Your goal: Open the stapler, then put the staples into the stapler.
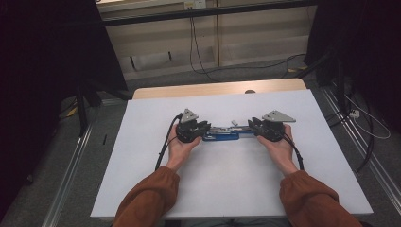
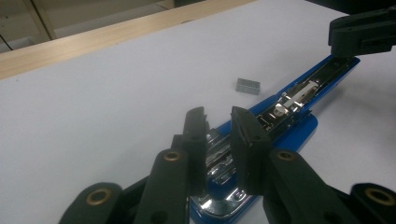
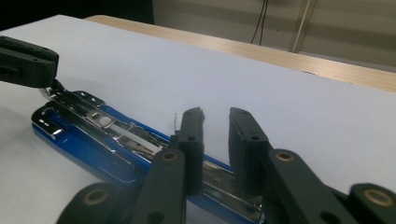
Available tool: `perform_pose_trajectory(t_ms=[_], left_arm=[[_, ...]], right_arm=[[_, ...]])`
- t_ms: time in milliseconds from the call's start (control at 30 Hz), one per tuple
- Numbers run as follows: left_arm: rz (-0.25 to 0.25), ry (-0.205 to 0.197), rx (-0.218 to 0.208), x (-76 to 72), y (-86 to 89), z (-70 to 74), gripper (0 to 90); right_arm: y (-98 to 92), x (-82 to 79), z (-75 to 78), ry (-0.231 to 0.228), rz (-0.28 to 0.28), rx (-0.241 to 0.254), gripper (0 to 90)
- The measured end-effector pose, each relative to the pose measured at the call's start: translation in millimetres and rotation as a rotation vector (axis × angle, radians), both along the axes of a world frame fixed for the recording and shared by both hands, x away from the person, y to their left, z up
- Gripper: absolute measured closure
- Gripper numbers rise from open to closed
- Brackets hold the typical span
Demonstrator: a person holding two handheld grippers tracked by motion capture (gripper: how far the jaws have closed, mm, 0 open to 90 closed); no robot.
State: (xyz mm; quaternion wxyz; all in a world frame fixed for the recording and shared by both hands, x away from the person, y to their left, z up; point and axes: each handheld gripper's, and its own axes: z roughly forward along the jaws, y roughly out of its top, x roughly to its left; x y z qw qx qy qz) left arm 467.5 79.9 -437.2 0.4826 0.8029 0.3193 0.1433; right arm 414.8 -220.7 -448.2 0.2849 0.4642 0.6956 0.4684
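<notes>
The blue stapler [image 1: 222,135] lies opened flat on the white table [image 1: 142,165], stretched between both tongs. The left tongs [image 2: 219,119] straddle one end, the right tongs [image 3: 215,119] the other, each pair released, pads just clear of the metal. A small block of staples [image 2: 248,86] sits just beyond the left tongs.

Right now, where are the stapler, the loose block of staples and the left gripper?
stapler [image 2: 299,91]: left gripper view, on its open metal staple channel.
block of staples [image 2: 248,86]: left gripper view, on its side face.
left gripper [image 2: 219,119]: left gripper view, midway between its two fingertips.
</notes>
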Motion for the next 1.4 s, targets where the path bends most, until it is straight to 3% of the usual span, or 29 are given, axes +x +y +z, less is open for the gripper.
perform_pose_trajectory(t_ms=[133,267,333,567,800,900,1000,1067,1133,1400], left_arm=[[0.021,0.001,-0.005,-0.1,3.7,1.5,67.3],[0.064,0.007,-0.011,0.1,7.0,3.5,52.7],[0.069,0.007,-0.022,0.1,8.8,4.3,47.9],[0.072,0.011,0.006,-1.9,11.7,3.3,26.4],[0.071,-0.007,0.014,-2.6,14.5,6.2,11.9],[0.064,0.008,-0.002,-3.2,15.7,6.2,5.3],[0.076,0.008,0.016,-5.7,16.5,6.0,3.9],[0.083,-0.002,0.002,-9.5,18.3,6.1,4.0],[0.060,-0.006,-0.001,-11.6,21.2,7.1,4.0],[0.053,-0.018,0.013,-21.8,28.6,7.4,4.6]], right_arm=[[-0.3,-0.3,1.3,-0.010,0.009,0.005,67.7],[-0.5,0.4,3.0,-0.004,0.015,0.009,52.3],[-2.7,1.3,3.8,0.002,0.011,0.017,45.7],[-5.3,3.5,3.3,0.005,0.012,0.044,27.4],[-3.4,3.0,5.6,0.005,0.022,0.044,17.8],[-3.1,1.9,7.7,0.004,0.033,0.054,16.1],[-3.1,1.1,8.6,0.002,0.041,0.061,12.8],[-3.1,0.6,8.6,0.015,0.042,0.050,12.2],[-2.7,0.5,8.5,0.023,0.051,0.048,12.5],[-3.5,2.9,11.1,0.025,0.054,0.048,11.9]])
